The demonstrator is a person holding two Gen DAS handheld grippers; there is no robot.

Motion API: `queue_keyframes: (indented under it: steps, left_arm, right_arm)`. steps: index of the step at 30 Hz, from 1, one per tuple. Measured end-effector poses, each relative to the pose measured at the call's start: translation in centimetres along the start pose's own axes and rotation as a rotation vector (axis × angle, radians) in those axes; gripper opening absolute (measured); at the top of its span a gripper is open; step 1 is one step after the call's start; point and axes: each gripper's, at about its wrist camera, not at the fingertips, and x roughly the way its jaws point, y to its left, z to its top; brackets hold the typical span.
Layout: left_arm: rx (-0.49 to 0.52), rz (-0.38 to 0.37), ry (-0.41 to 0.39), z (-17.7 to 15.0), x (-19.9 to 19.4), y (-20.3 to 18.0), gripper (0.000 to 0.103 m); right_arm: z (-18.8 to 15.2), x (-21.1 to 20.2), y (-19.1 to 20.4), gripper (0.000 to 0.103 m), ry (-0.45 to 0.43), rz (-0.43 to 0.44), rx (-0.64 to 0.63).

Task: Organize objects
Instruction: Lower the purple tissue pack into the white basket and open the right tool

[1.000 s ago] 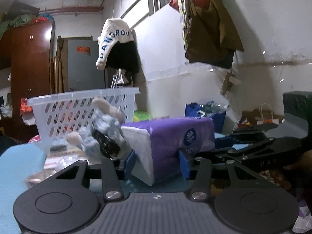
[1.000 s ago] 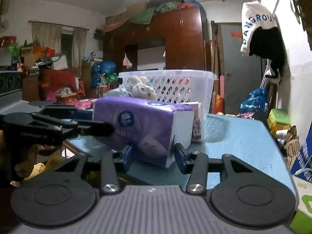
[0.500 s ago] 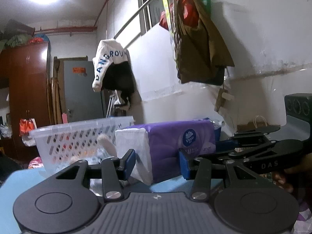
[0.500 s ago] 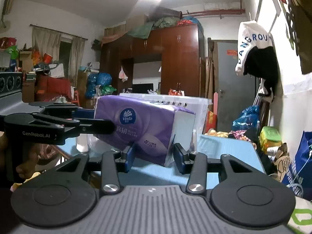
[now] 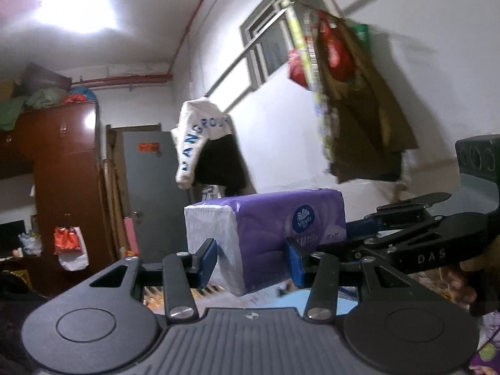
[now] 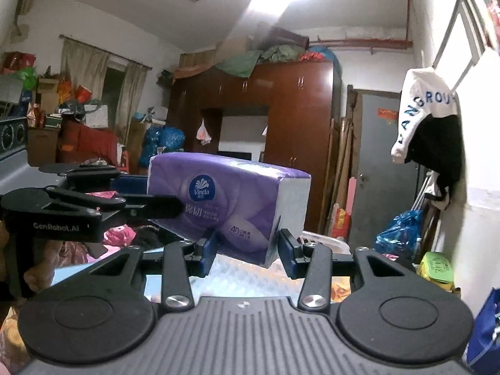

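A purple Vinda tissue pack is held in the air between both grippers. My left gripper is shut on one end of it, its blue pads pressed against the sides. My right gripper is shut on the other end of the same tissue pack. The right gripper's black body shows at the right of the left wrist view; the left gripper's body shows at the left of the right wrist view. The white basket's rim peeks out low behind the pack.
A blue table surface lies below the pack. A white and black jacket and bags hang on the wall to the right. A brown wardrobe and a grey door stand behind.
Both grippers have lifted the tissue pack up off the table. The basket and the plush toy have dropped out of the left wrist view; the views now tilt toward the ceiling.
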Motion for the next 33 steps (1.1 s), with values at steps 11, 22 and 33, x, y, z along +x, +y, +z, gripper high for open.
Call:
queue_keyframes:
  steps: [11, 22, 33]
  left_arm:
    - [-0.166, 0.008, 0.273, -0.6, 11.7, 9.9, 0.051]
    - [-0.135, 0.102, 0.316, -2.0, 14.6, 10.1, 0.076]
    - [-0.149, 0.122, 0.203, -3.2, 5.1, 7.9, 0.102]
  right_arm:
    - [0.7, 13.1, -2.5, 0.046, 0.285, 0.004, 0.090]
    - [-1.1, 13.9, -2.1, 0.068, 0.318, -0.061, 0.072]
    - [-6.5, -0.3, -4.3, 0.103, 0.114, -0.200, 0.229]
